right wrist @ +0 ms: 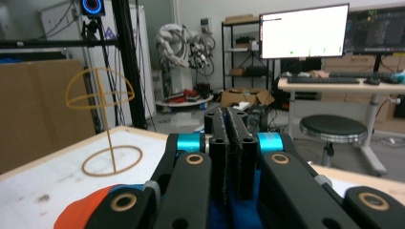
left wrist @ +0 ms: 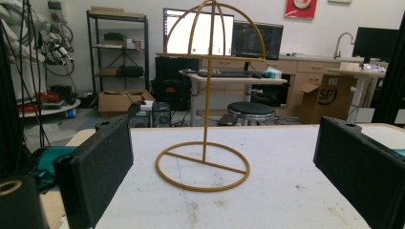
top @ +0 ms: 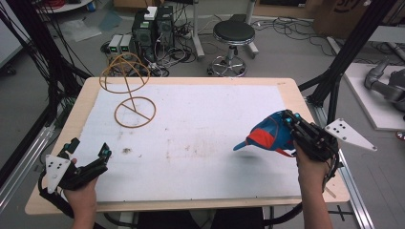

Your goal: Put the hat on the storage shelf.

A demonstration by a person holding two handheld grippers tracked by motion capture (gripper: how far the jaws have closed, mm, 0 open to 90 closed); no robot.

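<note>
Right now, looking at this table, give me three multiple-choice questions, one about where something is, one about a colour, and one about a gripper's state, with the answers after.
1. Where does the wire hat stand sit on the table?
A. far left part
B. near right corner
C. middle of the near edge

2. What colours is the cap?
A. green and yellow
B. blue and red-orange with some white
C. plain black

3. How do the jaws of the left gripper stand?
A. shut on the cap
B. shut on the stand
C. open, with nothing between them

Answers:
1 A: in the high view the stand's ring base lies toward the far left of the white mat.
2 B: the cap in the right gripper shows blue panels, a red-orange patch and white trim.
3 C: the left gripper view shows its jaws wide apart, with the stand farther off.
</note>
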